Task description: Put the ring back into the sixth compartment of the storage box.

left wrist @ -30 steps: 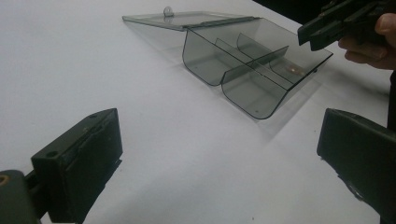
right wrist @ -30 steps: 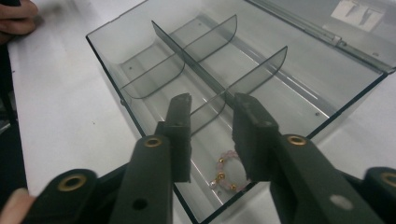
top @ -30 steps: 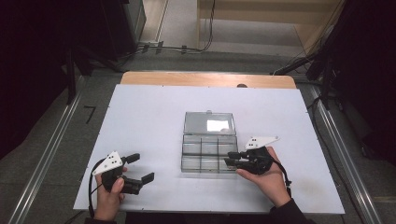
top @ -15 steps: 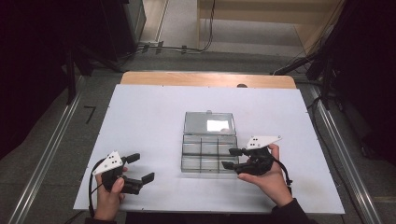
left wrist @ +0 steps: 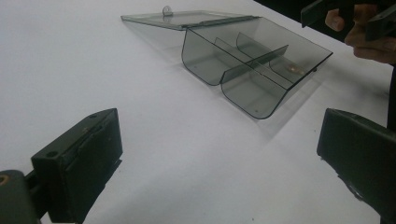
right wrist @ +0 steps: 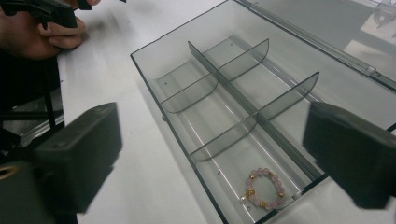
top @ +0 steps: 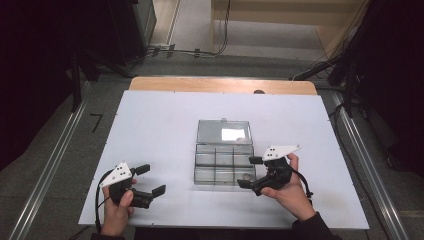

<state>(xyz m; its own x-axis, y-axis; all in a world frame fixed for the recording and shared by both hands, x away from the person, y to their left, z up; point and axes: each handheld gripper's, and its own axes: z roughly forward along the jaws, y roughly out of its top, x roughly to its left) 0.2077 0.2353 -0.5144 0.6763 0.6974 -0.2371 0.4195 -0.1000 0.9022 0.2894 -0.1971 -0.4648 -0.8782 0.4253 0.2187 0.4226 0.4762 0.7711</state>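
A clear plastic organiser box (top: pixel 223 167) lies mid-table with its lid (top: pixel 223 132) laid back flat. Dividers split it into several compartments. A pink bead bracelet (right wrist: pixel 264 188) with gold beads rests in the compartment nearest my right gripper. My right gripper (top: pixel 249 172) is open at the box's near right corner, and its jaws (right wrist: pixel 212 149) frame that end of the box with nothing held. My left gripper (top: pixel 151 179) is open and empty over bare table, left of the box (left wrist: pixel 243 65) and apart from it.
The white tabletop (top: pixel 160 125) spreads wide on all sides of the box, with a wooden strip (top: pixel 222 85) along its far edge. The other hand and its gripper (right wrist: pixel 42 14) show far off in the right gripper view. Floor rails run beside the table.
The right gripper's jaws stand wider apart than a second ago, still at the box's near right corner. The left gripper has stayed put.
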